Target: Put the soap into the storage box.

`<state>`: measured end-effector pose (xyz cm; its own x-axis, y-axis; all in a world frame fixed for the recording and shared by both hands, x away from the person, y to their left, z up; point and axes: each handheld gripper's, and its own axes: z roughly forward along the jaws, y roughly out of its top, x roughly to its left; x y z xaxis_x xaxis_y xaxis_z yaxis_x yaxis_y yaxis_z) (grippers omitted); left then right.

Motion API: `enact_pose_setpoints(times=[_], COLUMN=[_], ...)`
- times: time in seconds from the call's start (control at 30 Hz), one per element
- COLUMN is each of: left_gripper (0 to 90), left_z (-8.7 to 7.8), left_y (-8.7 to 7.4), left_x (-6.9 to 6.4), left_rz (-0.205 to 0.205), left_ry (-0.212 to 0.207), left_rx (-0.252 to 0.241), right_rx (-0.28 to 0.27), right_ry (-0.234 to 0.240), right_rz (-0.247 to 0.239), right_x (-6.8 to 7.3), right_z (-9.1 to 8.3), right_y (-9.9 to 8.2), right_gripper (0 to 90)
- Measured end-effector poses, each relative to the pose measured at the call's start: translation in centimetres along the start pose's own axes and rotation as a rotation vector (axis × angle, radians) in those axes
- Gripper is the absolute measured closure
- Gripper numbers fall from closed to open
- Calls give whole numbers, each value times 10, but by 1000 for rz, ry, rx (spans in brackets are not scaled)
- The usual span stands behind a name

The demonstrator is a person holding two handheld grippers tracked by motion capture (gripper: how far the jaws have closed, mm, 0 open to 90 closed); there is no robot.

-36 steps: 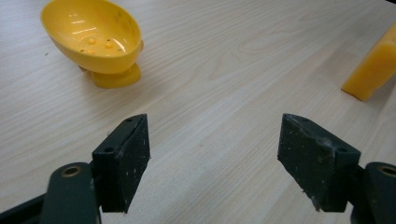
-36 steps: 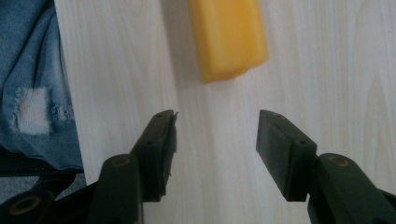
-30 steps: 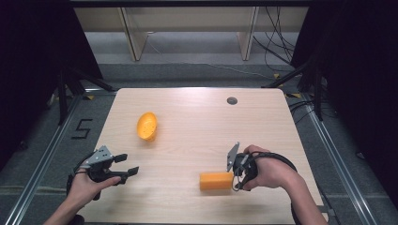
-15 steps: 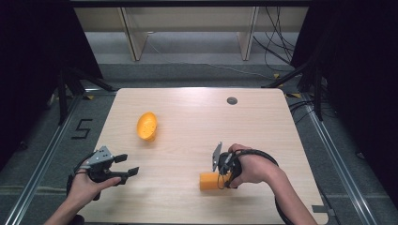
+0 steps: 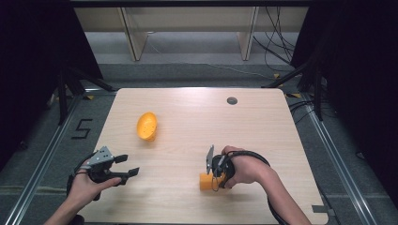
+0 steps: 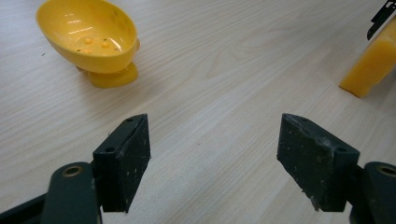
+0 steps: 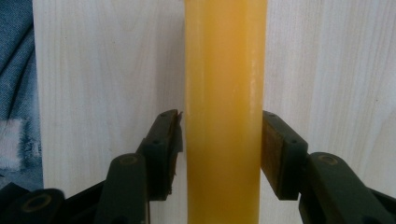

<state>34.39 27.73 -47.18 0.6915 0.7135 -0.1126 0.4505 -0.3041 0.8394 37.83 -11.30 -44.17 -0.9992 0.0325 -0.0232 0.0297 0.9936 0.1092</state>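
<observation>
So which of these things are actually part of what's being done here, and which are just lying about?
In use:
- orange block, between the right gripper pads, whose jaws have just been closing; they look about touching it
- wooden table

Lying about:
- yellow bowl, standing apart
- left gripper, open, holding nothing
- dark round spot in the table's far side

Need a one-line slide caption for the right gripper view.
Right claw closing around an orange block lying on the wooden table.

You are working at a light wooden table [image 5: 187, 108]. A yellow bowl [image 5: 147, 126] is lying tipped on its side at the left. A small dark disc [image 5: 232, 100] is sitting near the far edge.
</observation>
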Motion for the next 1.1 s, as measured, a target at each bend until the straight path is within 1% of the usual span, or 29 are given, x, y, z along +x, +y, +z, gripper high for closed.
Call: enact_pose_setpoints(times=[0.03,0.1,0.13,0.17,0.2,0.23,0.3,0.33,0.5,0.53,0.6,0.63,0.67,0.73,0.77,0.8,0.83,0.87,0.9,0.93,0.97,1.0,1.03,1.07,1.1], left_gripper=[250,254,254,254,255,254,254,254,253,252,252,252,253,252,252,252,252,252,252,252,252,252,252,252,252], left_z=[0,0,0,0,0,0,1,1,1,1,1,1,0,0,1,0,1,1,1,1,1,1,1,1,0], left_y=[0,0,0,0,0,0,0,0,0,0,0,0,0,0,0,0,0,0,0,0,0,0,0,0,0], left_x=[0,0,-1,-1,-1,-1,-1,-1,-1,-2,-2,-2,-1,-2,-3,-3,-2,-1,-2,-2,-2,-2,-2,-2,-2], left_rz=[-1,2,5,4,4,4,6,7,12,7,3,3,10,10,-4,0,14,18,-2,2,-3,-3,14,14,14], left_ry=[-5,-4,-5,-3,-3,-3,-3,-2,2,4,4,3,6,7,15,20,14,10,8,8,6,9,13,13,18], left_rx=[-1,-1,-2,-1,-3,-2,-2,-1,2,0,-3,-3,3,7,5,9,1,3,3,6,3,-1,0,0,5], right_rx=[5,8,-6,4,-14,-31,-25,-28,-27,-26,-28,-15,7,8,10,9,8,8,10,11,13,12,4,4,6], right_ry=[12,7,6,6,1,-11,-8,-7,-10,-3,-8,2,4,8,7,7,7,7,8,8,7,2,14,14,12], right_rz=[-4,5,-9,12,-21,-71,-70,-59,-54,-55,-57,-40,-8,-9,-7,-7,-7,-7,-9,-9,-7,-14,-34,-34,-15], right_x=[-1,0,-1,1,-1,-4,-3,-2,-2,-2,-2,-2,1,1,1,1,1,1,1,1,1,1,-1,-1,1], right_z=[0,0,2,2,3,5,5,5,5,4,5,4,2,3,3,3,3,3,3,2,2,2,3,3,3], right_y=[0,1,0,1,1,1,1,2,2,2,2,1,2,2,2,2,2,2,2,3,3,3,3,3,3], right_gripper=[536,548,581,586,593,599,604,607,611,613,613,614,614,614,615,615,615,616,616,617,617,617,617,617,618])
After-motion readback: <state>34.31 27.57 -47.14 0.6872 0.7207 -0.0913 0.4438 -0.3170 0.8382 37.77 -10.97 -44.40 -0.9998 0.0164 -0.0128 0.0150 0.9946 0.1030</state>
